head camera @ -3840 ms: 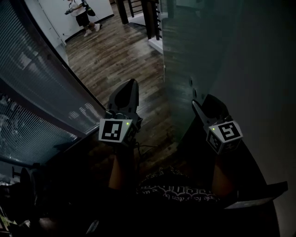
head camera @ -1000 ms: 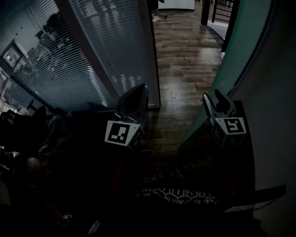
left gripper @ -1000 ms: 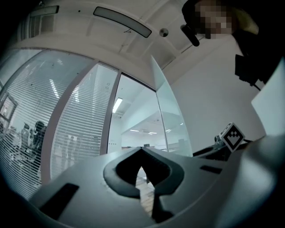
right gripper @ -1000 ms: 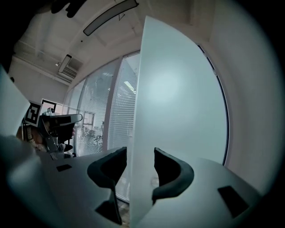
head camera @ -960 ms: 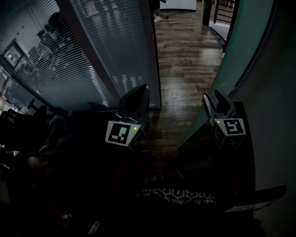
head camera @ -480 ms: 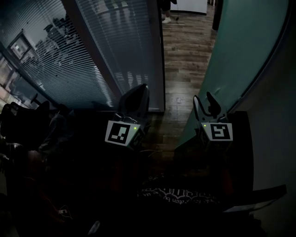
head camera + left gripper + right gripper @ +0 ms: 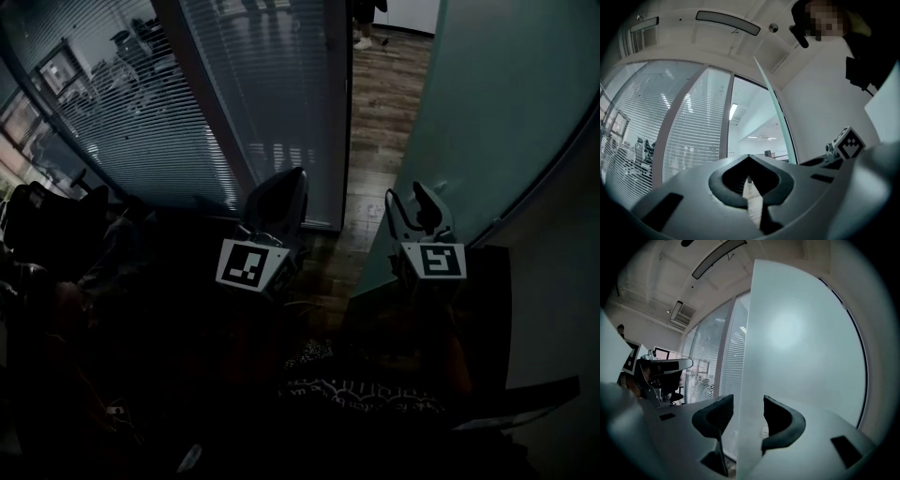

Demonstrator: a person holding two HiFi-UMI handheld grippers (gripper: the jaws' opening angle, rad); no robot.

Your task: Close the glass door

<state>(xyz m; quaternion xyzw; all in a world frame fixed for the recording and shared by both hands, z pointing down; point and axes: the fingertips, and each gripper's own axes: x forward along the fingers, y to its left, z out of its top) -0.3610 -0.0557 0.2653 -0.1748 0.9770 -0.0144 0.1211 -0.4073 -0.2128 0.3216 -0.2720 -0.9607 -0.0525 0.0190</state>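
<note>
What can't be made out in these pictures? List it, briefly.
- Right gripper view: whether the right tongs touch the glass door; its frosted pane veils the far jaw.
- Head view: the person beyond, cut off by the top edge.
- Head view: the picture's lower part, too dark.

Partition with slatted blinds (image 7: 141,103) fills upper left of head view. Wood floor (image 7: 389,103) strip at upper centre, person's feet (image 7: 364,37) at top edge. Office chair (image 7: 661,369) at left of right gripper view. Ceiling light strip (image 7: 727,22) at top of left gripper view.
</note>
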